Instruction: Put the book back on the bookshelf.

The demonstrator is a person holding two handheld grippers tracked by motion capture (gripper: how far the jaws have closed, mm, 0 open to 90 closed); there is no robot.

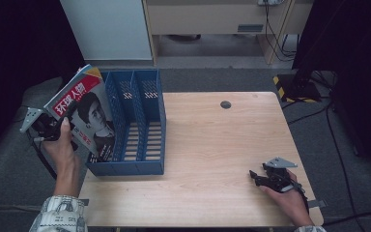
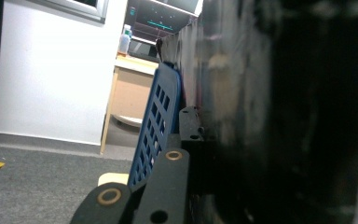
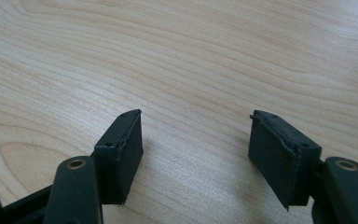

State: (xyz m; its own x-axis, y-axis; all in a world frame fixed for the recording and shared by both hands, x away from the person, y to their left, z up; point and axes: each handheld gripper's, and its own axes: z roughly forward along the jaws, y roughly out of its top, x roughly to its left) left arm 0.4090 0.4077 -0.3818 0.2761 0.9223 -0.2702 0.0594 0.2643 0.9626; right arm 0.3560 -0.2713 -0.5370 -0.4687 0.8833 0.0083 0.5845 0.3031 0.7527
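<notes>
The person's left hand (image 1: pixel 60 145) comes in nearest at the bottom left, carrying the left gripper (image 1: pixel 53 126), whose jaws are pinched on the lower left edge of a magazine (image 1: pixel 84 113). The magazine is held in the air at the left end of the surface (image 1: pixel 212 145), against the leftmost wall of the blue file rack (image 1: pixel 140 125) and partly above its first slot. In the left gripper view the magazine (image 2: pixel 242 102) is a dark, blurred slab right beside the rack wall (image 2: pixel 161 126).

The magazine is likely light, thin and floppy, with a glossy cover that may slip. Held at one edge, its free corners could sag or the pages fan open. A grip near the spine, midway along the long side, would probably keep it flattest.

Its cover faces the high camera. Its long axis tilts, running from the lower right, down by the rack, up to the top left corner, leaning away from the rack. It would need to stand more upright to drop into a slot.

At the right, the right gripper (image 1: pixel 265 179) rests low near the front right of the surface, its jaws spread with nothing but bare wood (image 3: pixel 191 70) between them.
</notes>
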